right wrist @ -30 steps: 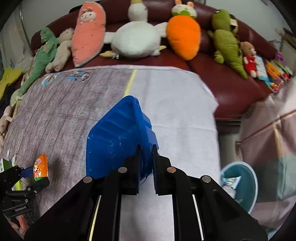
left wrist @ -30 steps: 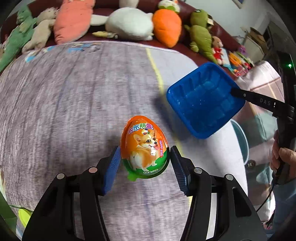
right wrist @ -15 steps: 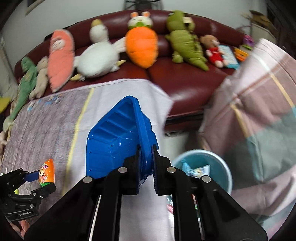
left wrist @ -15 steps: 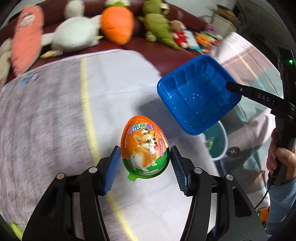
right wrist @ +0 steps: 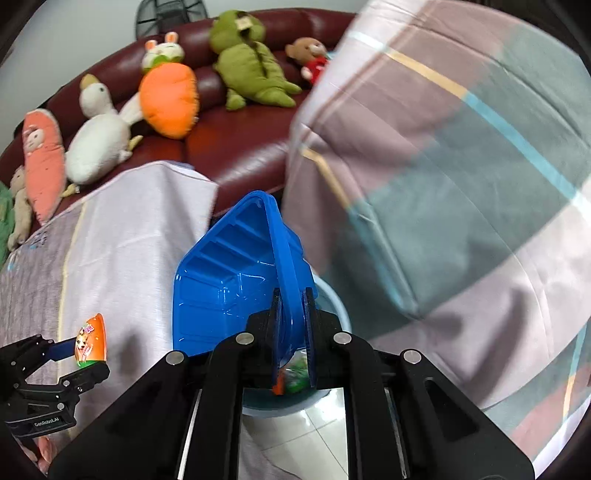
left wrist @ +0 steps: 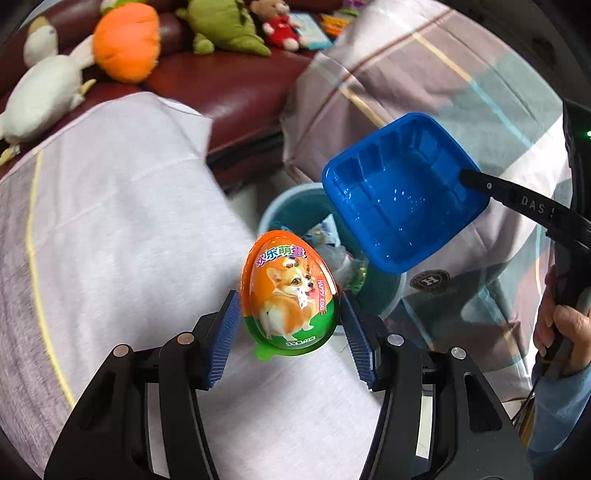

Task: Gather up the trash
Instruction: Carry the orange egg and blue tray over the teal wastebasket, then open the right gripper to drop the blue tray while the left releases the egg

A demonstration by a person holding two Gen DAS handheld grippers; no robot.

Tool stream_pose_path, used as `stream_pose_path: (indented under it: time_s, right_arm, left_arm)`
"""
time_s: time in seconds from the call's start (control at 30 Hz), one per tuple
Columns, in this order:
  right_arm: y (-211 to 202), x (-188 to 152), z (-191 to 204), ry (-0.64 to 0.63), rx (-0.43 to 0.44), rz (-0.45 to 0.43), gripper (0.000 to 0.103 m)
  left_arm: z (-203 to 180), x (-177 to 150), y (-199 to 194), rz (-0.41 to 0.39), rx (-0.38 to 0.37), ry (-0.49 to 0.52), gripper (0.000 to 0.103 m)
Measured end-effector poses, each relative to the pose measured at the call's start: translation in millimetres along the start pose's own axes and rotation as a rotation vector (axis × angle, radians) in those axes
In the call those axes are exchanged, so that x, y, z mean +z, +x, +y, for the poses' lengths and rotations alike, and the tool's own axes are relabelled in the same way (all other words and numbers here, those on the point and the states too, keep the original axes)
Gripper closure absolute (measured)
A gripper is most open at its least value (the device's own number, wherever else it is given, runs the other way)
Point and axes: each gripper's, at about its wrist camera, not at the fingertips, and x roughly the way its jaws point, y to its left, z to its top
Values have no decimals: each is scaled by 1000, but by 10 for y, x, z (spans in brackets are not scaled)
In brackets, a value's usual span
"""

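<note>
The left claw [left wrist: 290, 325] is clamped on a toy egg [left wrist: 290, 291]. The egg is orange on top and green at the bottom, with a little dog on it. Its blue pads [left wrist: 225, 332] press on both sides of the egg. The egg stands upright between them, up in the air.

The right claw [right wrist: 293, 317] is squeezed together on the rim of a blue tray [right wrist: 225, 291]. The tray is tilted, with its hollow side turned toward the egg. A hand [left wrist: 561, 325] holds that claw's handle.

A round blue bin [left wrist: 288, 206] stands on the floor. The egg is just beside the bin, near its edge on the surface side. The tray hangs over the bin, above its far side. Some wrappers [left wrist: 325, 232] lie inside the bin.

The surface [left wrist: 122, 206], covered with a pale cloth, is next to the bin. A striped blanket [left wrist: 443, 85] hangs on the other side of the bin. Behind the bin is a dark red sofa [left wrist: 229, 81] with soft toys on it: an orange carrot [left wrist: 127, 40], a white duck [left wrist: 40, 92] and a green dinosaur [left wrist: 225, 26].
</note>
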Motion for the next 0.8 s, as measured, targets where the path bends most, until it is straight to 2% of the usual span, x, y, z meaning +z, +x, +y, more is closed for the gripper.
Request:
stream_pose_path:
  time_s: [0.17,0.2,0.23,0.27,0.37,0.43,0.5,0.6,0.8]
  right_arm:
    - [176,-87,-232,36,19,34,89]
    - [226,-97,-246,40,29,44,80]
    - [296,-118,-273,51,47,61,65]
    - [330,-136,-284,57,56,67,61]
    - [404,-151,-336,77,75,76,58]
    - [406,-160,-388,92,77,73,45]
    - [364,-184,-413,99,77,62,37]
    - [335,-181,-457,104,78,56,29]
    - [329,-173,-502,112,78,69,26]
  left_arm:
    - [-157,101,216,33,6,17,47]
    - [-169,114,260,41,10,17,47]
    - [-175,121,300,49,14,16,47]
    - [-178,124,323,54,17,15,47]
    - [-179,135,405,71,27,13,47]
    - [-179,146,453,80,32,12,47]
    - [-196,158,506,89,34,14,47]
    - [-248,175,585,100,33,22,47]
    - [-322,192,725,120,31,39,47]
